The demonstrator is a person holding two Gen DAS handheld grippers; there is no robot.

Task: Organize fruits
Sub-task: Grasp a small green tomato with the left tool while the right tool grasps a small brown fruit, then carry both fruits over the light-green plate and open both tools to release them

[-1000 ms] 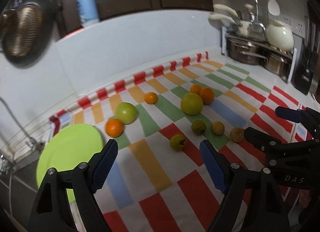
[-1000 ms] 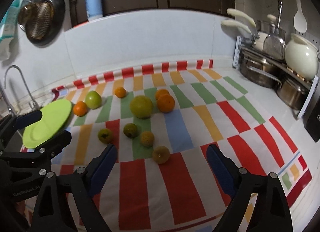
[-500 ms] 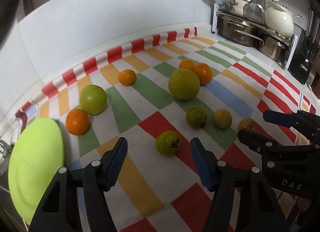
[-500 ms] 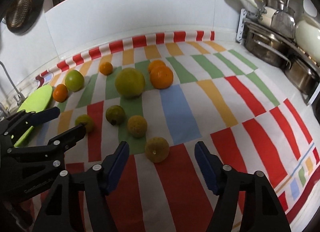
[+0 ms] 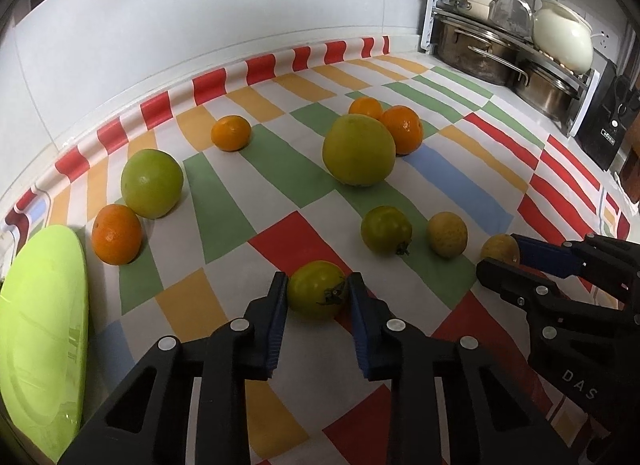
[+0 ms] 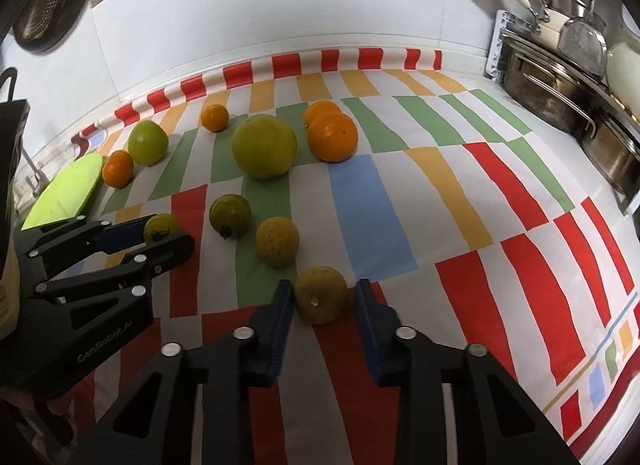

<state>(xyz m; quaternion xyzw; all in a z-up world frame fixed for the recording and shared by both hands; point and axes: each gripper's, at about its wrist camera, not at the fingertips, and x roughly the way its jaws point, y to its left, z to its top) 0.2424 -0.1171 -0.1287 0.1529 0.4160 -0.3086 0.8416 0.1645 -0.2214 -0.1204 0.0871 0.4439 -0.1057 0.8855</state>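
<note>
Several fruits lie on a striped cloth (image 5: 224, 217). My left gripper (image 5: 318, 289) is around a small green tomato (image 5: 316, 289) with both pads at its sides, on the cloth. My right gripper (image 6: 322, 297) brackets a small yellow fruit (image 6: 322, 295); its left pad touches, the right pad stands slightly off. Both grippers also show in each other's view: the right gripper (image 5: 500, 255) and the left gripper (image 6: 160, 233). A lime-green plate (image 5: 40, 345) lies at the left.
Further back lie a large yellow-green fruit (image 5: 358, 149), a green apple (image 5: 151, 183), three oranges (image 5: 116, 233) (image 5: 231, 132) (image 5: 402, 129), another green tomato (image 5: 386, 229) and a yellow fruit (image 5: 447, 233). Pots on a rack (image 5: 500, 53) stand at the right.
Both grippers have moved forward and down to the cloth and narrowed, the left around the green tomato, the right around the small yellow fruit.
</note>
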